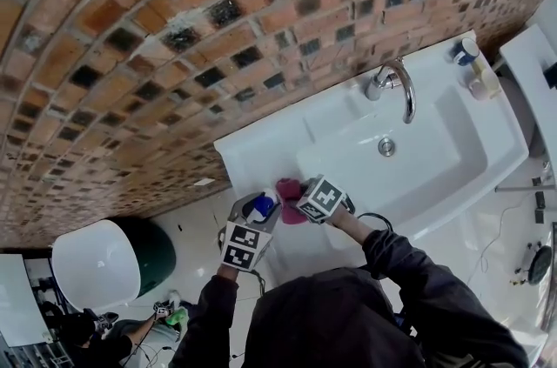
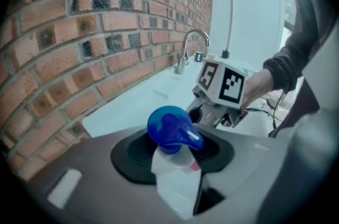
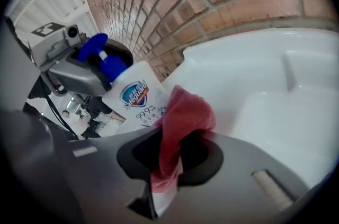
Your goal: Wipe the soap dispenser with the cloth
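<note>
A white soap dispenser (image 2: 175,186) with a blue pump head (image 2: 172,128) stands tilted between the jaws of my left gripper (image 2: 175,167), which is shut on its body. In the head view the left gripper (image 1: 258,217) holds the dispenser (image 1: 262,205) over the sink's left rim. My right gripper (image 3: 168,167) is shut on a bunched red cloth (image 3: 184,119). The cloth lies against the labelled side of the dispenser (image 3: 135,98), below its blue pump head (image 3: 98,53). From above, the right gripper (image 1: 302,205) and the cloth (image 1: 289,199) sit just right of the bottle.
A white washbasin (image 1: 452,175) with a chrome tap (image 1: 396,83) and a drain (image 1: 386,146) spreads to the right. Small bottles (image 1: 474,66) stand at its far corner. A brick wall (image 1: 174,36) runs behind. A white and green bin (image 1: 109,262) stands on the floor at lower left.
</note>
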Motion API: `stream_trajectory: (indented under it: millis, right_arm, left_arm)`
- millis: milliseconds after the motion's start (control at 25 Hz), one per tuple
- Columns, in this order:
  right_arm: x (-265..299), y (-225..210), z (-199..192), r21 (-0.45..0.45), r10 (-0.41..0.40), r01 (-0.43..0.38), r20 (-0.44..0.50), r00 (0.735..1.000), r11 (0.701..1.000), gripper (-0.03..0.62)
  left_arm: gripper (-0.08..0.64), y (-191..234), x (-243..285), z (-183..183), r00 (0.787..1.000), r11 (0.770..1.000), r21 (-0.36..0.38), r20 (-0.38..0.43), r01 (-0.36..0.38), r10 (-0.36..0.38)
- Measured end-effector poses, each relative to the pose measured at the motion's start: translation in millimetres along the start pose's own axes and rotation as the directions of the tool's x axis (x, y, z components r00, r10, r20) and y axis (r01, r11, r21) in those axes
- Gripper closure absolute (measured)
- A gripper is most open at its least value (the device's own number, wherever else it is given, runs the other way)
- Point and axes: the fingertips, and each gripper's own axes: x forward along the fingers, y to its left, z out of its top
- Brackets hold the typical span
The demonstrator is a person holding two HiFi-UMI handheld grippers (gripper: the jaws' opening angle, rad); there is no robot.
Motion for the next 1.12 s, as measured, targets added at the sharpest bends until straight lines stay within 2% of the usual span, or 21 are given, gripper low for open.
stream_trajectory:
  millis: [120, 280, 360, 440, 640, 760, 800, 880, 960, 1040, 1120]
  right_arm:
    - [-24, 13, 13, 0.029, 0.052, -0.056, 0.12, 0.991, 0.998, 0.53]
    - [-65, 38, 28, -0.001, 0.065, -0.066, 0.223, 0.973, 0.998, 0.531]
    - [-85, 49, 33, -0.046, 0.057, -0.047, 0.251, 0.966, 0.998, 0.531]
    - [-108, 59, 36, -0.129, 0.041, -0.007, 0.263, 0.964, 0.992, 0.531]
    - [-133, 102, 34, -0.316, -0.018, 0.1, 0.253, 0.967, 0.944, 0.529]
    - [-136, 132, 33, -0.424, -0.019, 0.11, 0.211, 0.977, 0.899, 0.529]
    - [-136, 141, 33, -0.445, -0.02, 0.11, 0.201, 0.979, 0.889, 0.529]
    - [-136, 155, 33, -0.476, -0.029, 0.115, 0.183, 0.983, 0.872, 0.529]
    - [-136, 163, 35, -0.507, -0.041, 0.119, 0.162, 0.986, 0.854, 0.529]
    - [-136, 169, 39, -0.54, -0.048, 0.118, 0.142, 0.989, 0.833, 0.529]
    - [-138, 174, 44, -0.565, -0.055, 0.119, 0.13, 0.99, 0.816, 0.529]
  left_arm:
    - [0.368, -2, -5, 1, 1.0, 1.0, -0.007, 0.018, -0.004, 0.004]
    - [0.33, 3, -23, 1, 0.997, 0.999, -0.033, 0.076, -0.024, 0.026]
    - [0.33, 0, -30, -2, 0.994, 0.998, -0.058, 0.106, -0.032, 0.038]
    - [0.33, -9, -36, -5, 0.987, 0.994, -0.096, 0.149, -0.044, 0.058]
    - [0.345, -29, -74, -10, 0.958, 0.983, -0.171, 0.264, -0.064, 0.108]
    - [0.433, -41, -87, -10, 0.942, 0.976, -0.205, 0.311, -0.066, 0.129]
    - [0.492, -42, -89, -12, 0.937, 0.972, -0.224, 0.321, -0.067, 0.139]
    - [0.559, -44, -93, -15, 0.926, 0.962, -0.266, 0.346, -0.056, 0.149]
    - [0.56, -49, -96, -15, 0.915, 0.963, -0.269, 0.384, -0.013, 0.12]
    - [0.56, -54, -101, -12, 0.898, 0.971, -0.235, 0.436, 0.052, 0.057]
    - [0.56, -55, -106, -9, 0.881, 0.973, -0.216, 0.472, 0.088, 0.025]
